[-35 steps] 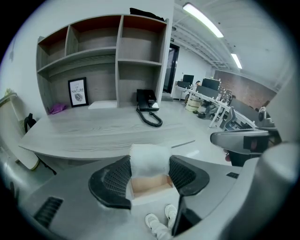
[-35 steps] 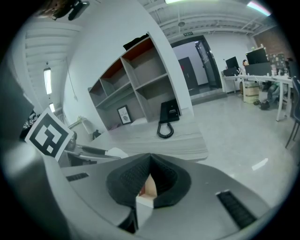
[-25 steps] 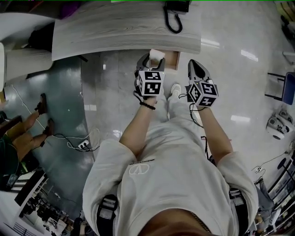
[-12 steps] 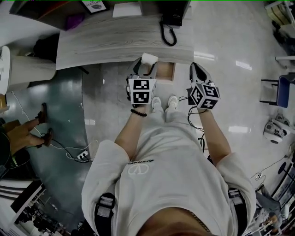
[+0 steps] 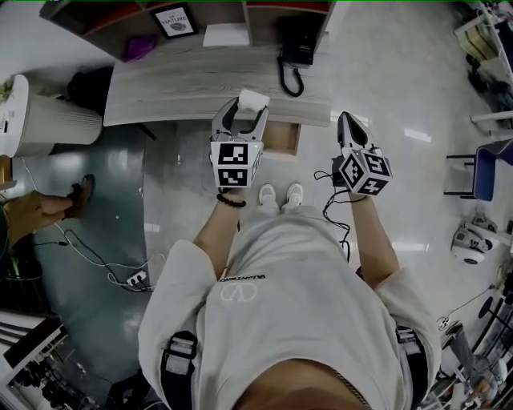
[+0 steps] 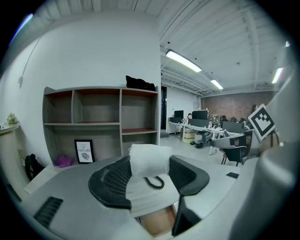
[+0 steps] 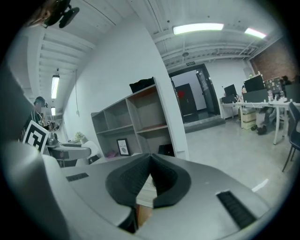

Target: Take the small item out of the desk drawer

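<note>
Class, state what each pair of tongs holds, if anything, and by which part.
The left tongs grip a small white item by its opposite sides, its top poking above them. The right tongs are shut, holding nothing.

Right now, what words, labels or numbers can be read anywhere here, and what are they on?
"NATURE": small black-framed picture in the grey open shelf; the line above it is too small.
White shirt's chest print: too blurred to read.
Black-and-white square markers on the two hand-held cubes: patterns, no letters.
</note>
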### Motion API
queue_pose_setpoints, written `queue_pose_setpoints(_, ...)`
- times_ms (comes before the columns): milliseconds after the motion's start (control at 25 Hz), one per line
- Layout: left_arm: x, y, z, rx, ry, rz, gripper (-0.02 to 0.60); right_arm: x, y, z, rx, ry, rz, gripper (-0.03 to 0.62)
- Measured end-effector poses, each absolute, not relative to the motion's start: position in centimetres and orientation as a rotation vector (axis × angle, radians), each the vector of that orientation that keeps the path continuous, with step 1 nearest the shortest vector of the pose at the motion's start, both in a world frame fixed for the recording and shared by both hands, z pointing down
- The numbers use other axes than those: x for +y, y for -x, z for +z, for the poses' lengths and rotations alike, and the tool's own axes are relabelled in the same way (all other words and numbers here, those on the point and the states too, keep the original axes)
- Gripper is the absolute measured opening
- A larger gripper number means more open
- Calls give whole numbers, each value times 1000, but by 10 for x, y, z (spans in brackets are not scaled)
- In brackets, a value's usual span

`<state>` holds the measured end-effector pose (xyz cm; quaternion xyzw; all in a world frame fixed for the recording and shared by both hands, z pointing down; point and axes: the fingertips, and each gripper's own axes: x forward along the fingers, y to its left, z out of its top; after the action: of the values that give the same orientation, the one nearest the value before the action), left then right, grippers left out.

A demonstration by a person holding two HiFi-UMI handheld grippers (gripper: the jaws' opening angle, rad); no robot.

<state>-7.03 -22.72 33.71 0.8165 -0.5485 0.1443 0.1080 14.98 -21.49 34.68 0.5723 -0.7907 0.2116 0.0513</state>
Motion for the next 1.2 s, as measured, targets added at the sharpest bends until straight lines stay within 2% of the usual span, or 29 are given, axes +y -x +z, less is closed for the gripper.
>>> queue_pose_setpoints(760, -209, 118, 206, -1859, -2475, 131, 253, -192, -209, 215, -2544, -1880, 437, -2)
queue_pose_setpoints(1200, -195, 128, 153, -1920, -2516, -90, 252, -183, -227, 174, -2501, -1928, 249, -2)
